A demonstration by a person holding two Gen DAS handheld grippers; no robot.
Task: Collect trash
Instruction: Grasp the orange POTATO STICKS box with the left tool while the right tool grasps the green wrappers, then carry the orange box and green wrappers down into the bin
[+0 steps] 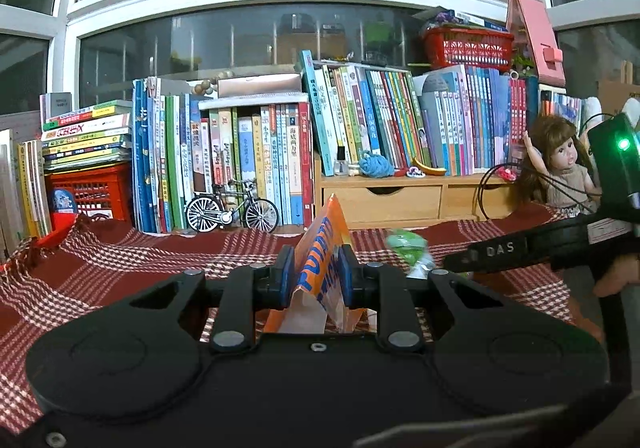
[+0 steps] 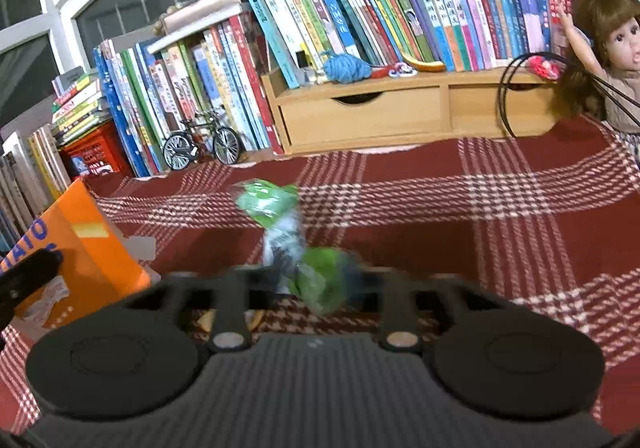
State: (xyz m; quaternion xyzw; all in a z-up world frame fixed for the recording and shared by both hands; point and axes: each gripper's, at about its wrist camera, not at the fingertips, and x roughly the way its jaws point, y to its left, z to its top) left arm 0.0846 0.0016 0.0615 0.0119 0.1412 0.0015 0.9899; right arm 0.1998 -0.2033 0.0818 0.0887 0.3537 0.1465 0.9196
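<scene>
A red checked cloth [image 2: 460, 207] covers the table in front of the crammed bookshelf [image 1: 360, 115]. The left gripper [image 1: 316, 276] pinches an orange packet [image 1: 320, 248] upright between its blue pads. The right gripper [image 2: 316, 280] stands spread around a blurred green wrapper [image 2: 280, 232]; whether its pads touch it, I cannot tell.

Green wrapper [image 2: 280, 236] motion-blurred, right tool's [image 2: 316, 284] fingertips smeared

Two low wrist views toward the bookshelf [image 1: 360, 119] — shared orange packet [image 2: 84, 244].
</scene>
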